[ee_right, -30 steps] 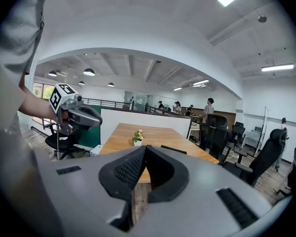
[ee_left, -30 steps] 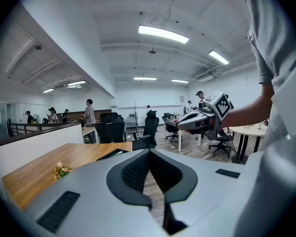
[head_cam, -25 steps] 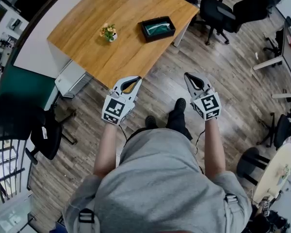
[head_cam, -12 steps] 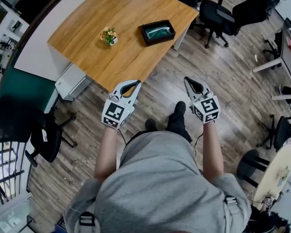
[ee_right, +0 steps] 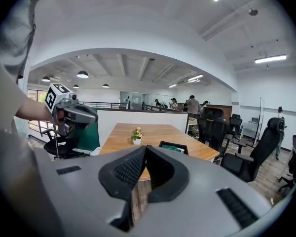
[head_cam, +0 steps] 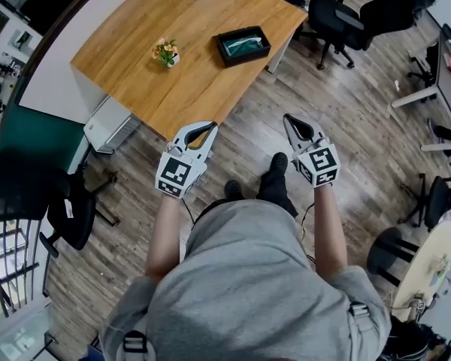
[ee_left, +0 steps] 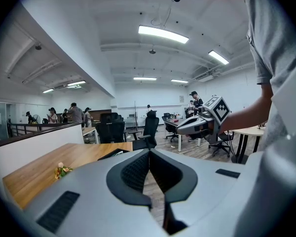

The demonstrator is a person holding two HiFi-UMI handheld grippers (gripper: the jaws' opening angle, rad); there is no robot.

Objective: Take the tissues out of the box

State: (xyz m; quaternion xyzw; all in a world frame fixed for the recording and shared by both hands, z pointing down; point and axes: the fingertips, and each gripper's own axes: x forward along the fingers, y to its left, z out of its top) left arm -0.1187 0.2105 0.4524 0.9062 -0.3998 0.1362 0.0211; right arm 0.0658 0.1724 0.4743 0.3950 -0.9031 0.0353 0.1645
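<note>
Wooden plank floor (head_cam: 361,134), filling the right half and the lower left of the head view. Wooden table (head_cam: 188,21), large, with a bare top, in the upper centre of the frame; its near corner points toward the person. Person in a grey shirt (head_cam: 248,292), lower centre of the frame, standing on the floor just off that near corner, both forearms stretched forward, dark shoes visible between them. Black office chairs: one group (head_cam: 338,13) at the upper right beside the table's far end, one single chair (head_cam: 71,213) at the left edge. Round pale table (head_cam: 428,265), partly cut off at the lower right. Left gripper (head_cam: 213,125), centre-left of the frame, tips over the table's near corner, fingers pressed together with nothing between them. Right gripper (head_cam: 287,116), centre-right, over the floor, fingers likewise together and empty. Tissue box (head_cam: 243,45), black and open-topped with pale green contents showing inside, resting on the table in the upper centre-right, near the table's right edge and well apart from both grippers. Small flower pot (head_cam: 166,52), white with yellow and pink blooms, on the table to the left of the box, apart from it.
</note>
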